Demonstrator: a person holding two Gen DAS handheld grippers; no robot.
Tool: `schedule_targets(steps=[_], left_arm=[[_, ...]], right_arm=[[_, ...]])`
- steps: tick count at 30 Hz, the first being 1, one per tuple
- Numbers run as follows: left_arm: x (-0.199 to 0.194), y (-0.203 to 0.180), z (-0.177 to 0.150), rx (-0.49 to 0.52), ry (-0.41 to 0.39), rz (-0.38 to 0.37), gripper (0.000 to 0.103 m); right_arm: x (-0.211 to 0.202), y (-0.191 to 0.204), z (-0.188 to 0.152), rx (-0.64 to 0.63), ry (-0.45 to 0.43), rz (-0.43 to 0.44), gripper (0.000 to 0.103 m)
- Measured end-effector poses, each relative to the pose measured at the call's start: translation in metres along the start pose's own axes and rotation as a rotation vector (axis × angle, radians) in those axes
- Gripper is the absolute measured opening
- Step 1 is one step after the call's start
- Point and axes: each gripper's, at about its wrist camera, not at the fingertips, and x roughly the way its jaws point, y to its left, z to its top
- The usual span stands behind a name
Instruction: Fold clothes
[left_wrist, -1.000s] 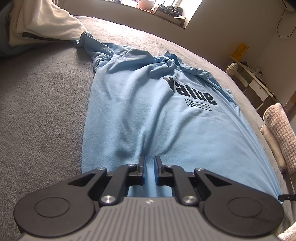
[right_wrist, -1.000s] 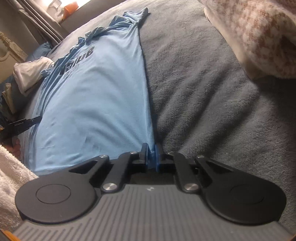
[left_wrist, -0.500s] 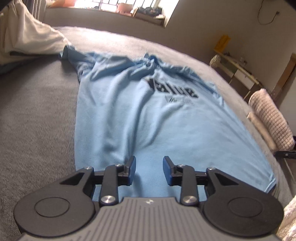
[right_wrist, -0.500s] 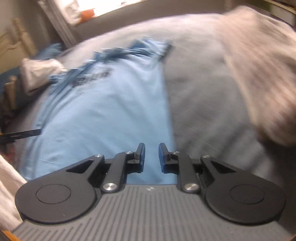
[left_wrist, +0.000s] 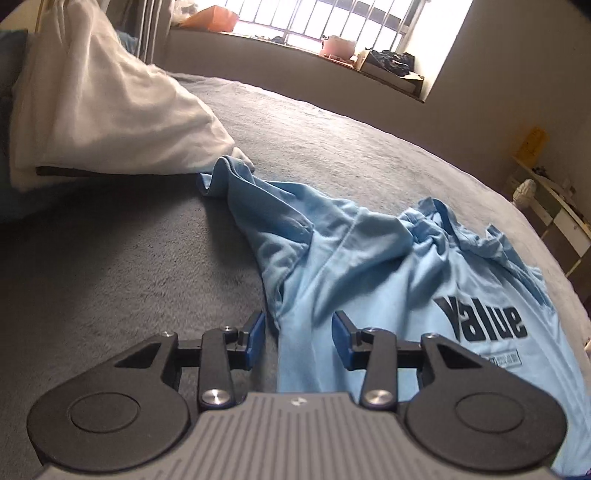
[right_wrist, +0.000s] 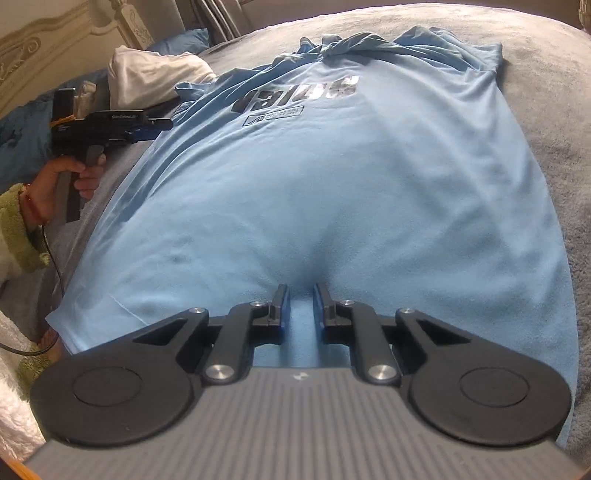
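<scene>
A light blue T-shirt (left_wrist: 369, 258) printed "Value" lies face up on the grey bed cover (left_wrist: 110, 277). My left gripper (left_wrist: 298, 334) hovers at the shirt's left side edge just below the crumpled sleeve (left_wrist: 236, 181). Its jaws are opening, with the cloth's edge lying between them but not pinched. In the right wrist view the shirt (right_wrist: 332, 177) stretches away from me. My right gripper (right_wrist: 301, 301) presses down on the middle of the lower part. Its jaws are narrowing, with a dimple in the cloth at the tips. The left gripper (right_wrist: 147, 125) shows there too, held by a hand (right_wrist: 70, 177).
White folded bedding (left_wrist: 103, 110) lies at the bed's far left, touching the sleeve tip. A window sill (left_wrist: 332, 55) with clutter runs behind the bed. A carved headboard (right_wrist: 55, 37) and a green fluffy sleeve (right_wrist: 18, 229) are at the left. Grey cover (right_wrist: 554, 129) borders the shirt's right.
The left gripper let go of the hem, opened, and moved up to the shirt's left edge by the sleeve. The right gripper left the shirt's right edge and shifted onto the middle of the cloth.
</scene>
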Motion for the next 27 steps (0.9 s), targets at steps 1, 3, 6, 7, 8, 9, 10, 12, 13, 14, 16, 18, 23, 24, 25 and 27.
schedule_targets(steps=[1,3,6,7,8,9,10,12,13,14,16,18,23,24,25,27], left_arm=[[0.006,0.005,0.004,-0.031,0.006,-0.006,0.035],[0.016,0.013,0.010,-0.073,0.015,-0.020,0.010],[0.014,0.013,0.009,-0.058,-0.019,-0.014,0.005],[0.009,0.010,0.008,-0.037,-0.052,0.013,0.005],[0.007,0.013,0.007,-0.053,-0.069,0.032,0.005],[0.005,0.016,0.007,-0.070,-0.085,0.051,0.005],[0.006,0.022,0.006,-0.103,-0.081,0.068,0.005],[0.011,0.030,0.005,-0.115,-0.063,0.069,0.005],[0.013,0.032,0.004,-0.109,-0.060,0.063,0.005],[0.014,0.033,0.004,-0.103,-0.056,0.056,0.008],[0.011,0.034,0.006,-0.109,-0.049,0.036,0.012],[0.006,0.040,0.008,-0.143,-0.036,0.007,0.019],[-0.032,0.040,0.003,-0.107,-0.022,0.039,0.042],[-0.043,0.040,-0.002,-0.095,-0.003,0.038,0.041],[-0.055,0.040,-0.006,-0.083,0.016,0.037,0.040],[-0.074,0.035,-0.016,-0.052,0.036,-0.010,0.039]], right_arm=[[0.000,0.000,-0.001,0.006,0.000,-0.001,0.011],[0.001,0.001,0.000,0.008,0.003,-0.008,0.011],[0.002,0.001,-0.001,0.009,0.005,-0.013,0.011],[0.001,0.000,-0.001,0.014,0.005,-0.011,0.011],[0.001,-0.001,-0.002,0.021,0.004,-0.009,0.011],[0.001,-0.001,-0.002,0.027,0.003,-0.007,0.011],[0.002,-0.002,-0.002,0.031,0.004,-0.006,0.011],[0.003,-0.003,-0.001,0.035,0.005,-0.005,0.011],[0.003,-0.003,-0.001,0.033,0.007,-0.005,0.011],[0.003,-0.003,-0.001,0.032,0.008,-0.005,0.011],[0.003,-0.003,-0.001,0.033,0.008,-0.004,0.011],[0.002,-0.003,-0.002,0.038,0.005,-0.003,0.011],[0.002,-0.003,-0.002,0.039,0.000,-0.004,0.011],[0.002,-0.003,-0.003,0.040,-0.001,-0.003,0.011],[0.002,-0.003,-0.003,0.042,-0.003,-0.002,0.011],[0.002,-0.004,-0.004,0.046,-0.007,0.001,0.011]])
